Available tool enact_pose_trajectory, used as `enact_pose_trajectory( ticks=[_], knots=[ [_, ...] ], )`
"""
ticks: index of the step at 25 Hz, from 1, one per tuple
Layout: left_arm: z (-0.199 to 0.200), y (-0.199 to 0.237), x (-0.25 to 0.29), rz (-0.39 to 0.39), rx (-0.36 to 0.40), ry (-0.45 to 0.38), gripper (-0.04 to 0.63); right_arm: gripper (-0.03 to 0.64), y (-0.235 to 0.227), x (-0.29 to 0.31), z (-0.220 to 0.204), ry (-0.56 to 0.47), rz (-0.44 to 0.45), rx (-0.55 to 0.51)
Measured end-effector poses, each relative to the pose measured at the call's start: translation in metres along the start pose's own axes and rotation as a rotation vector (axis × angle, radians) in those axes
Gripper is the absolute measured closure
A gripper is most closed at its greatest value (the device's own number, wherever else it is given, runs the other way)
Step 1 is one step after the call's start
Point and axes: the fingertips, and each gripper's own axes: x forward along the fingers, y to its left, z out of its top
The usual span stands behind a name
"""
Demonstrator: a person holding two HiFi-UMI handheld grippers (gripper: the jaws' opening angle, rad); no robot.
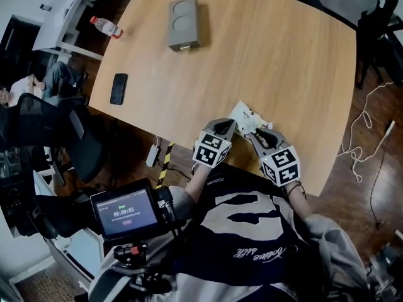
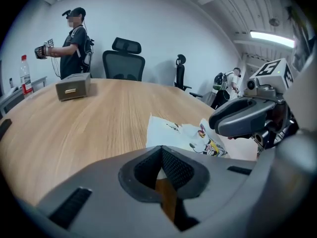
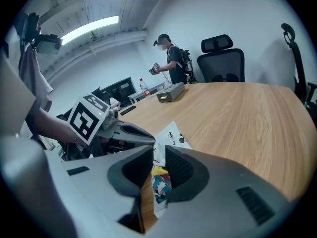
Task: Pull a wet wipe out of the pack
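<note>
The wet wipe pack (image 1: 247, 115), white with cartoon print, lies flat on the wooden table (image 1: 271, 49) near its front edge. My left gripper (image 1: 228, 126) sits just short of the pack's near left corner. In the left gripper view its pads (image 2: 171, 165) meet at the tip with nothing between them, and the pack (image 2: 173, 130) lies just ahead. My right gripper (image 1: 257, 133) hovers at the pack's near right side. In the right gripper view the right gripper (image 3: 158, 157) has a clear gap between its jaws. The pack (image 3: 171, 133) shows through that gap, untouched.
A grey box (image 1: 184, 22) stands at the far side of the table. A black phone (image 1: 118, 88) and a water bottle (image 1: 106, 26) lie near the left edge. Another person (image 2: 74, 38) stands beyond the table, beside office chairs (image 2: 124, 58).
</note>
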Motion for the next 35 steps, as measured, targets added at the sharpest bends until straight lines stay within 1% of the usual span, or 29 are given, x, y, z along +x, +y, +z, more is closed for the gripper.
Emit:
enact_pose_trajectory(
  ticks=[4, 6, 9, 13, 15, 16, 18, 22, 26, 30, 35],
  knots=[
    [-0.003, 0.001, 0.006, -0.031, 0.019, 0.024, 0.591, 0.555, -0.001, 0.016, -0.001, 0.047, -0.035, -0.034],
    [-0.004, -0.001, 0.007, -0.041, 0.048, 0.033, 0.592, 0.528, 0.003, 0.024, 0.0, 0.072, -0.044, -0.065],
    [-0.005, -0.003, 0.008, -0.049, 0.085, 0.048, 0.592, 0.517, 0.006, 0.033, 0.004, 0.106, -0.069, -0.122],
    [-0.01, -0.004, 0.009, -0.052, 0.078, 0.059, 0.592, 0.52, 0.001, 0.046, 0.001, 0.16, -0.154, -0.166],
    [-0.01, -0.003, 0.009, -0.057, 0.075, 0.061, 0.592, 0.546, 0.0, 0.049, -0.001, 0.176, -0.169, -0.173],
    [-0.01, -0.003, 0.01, -0.062, 0.072, 0.066, 0.592, 0.594, -0.001, 0.05, -0.001, 0.18, -0.17, -0.17],
    [-0.01, -0.003, 0.01, -0.072, 0.067, 0.075, 0.592, 0.604, -0.001, 0.049, -0.001, 0.179, -0.167, -0.149],
    [-0.01, -0.003, 0.009, -0.09, 0.079, 0.083, 0.592, 0.607, 0.002, 0.037, 0.008, 0.124, -0.136, -0.055],
    [-0.011, 0.0, 0.01, -0.09, 0.071, 0.093, 0.592, 0.607, 0.003, 0.025, 0.016, 0.076, -0.11, 0.037],
    [-0.009, -0.002, 0.01, -0.093, 0.079, 0.093, 0.592, 0.607, 0.003, 0.018, 0.016, 0.057, -0.106, 0.07],
    [-0.008, -0.002, 0.01, -0.094, 0.069, 0.104, 0.592, 0.612, 0.002, 0.008, 0.021, 0.023, -0.111, 0.088]
  ],
)
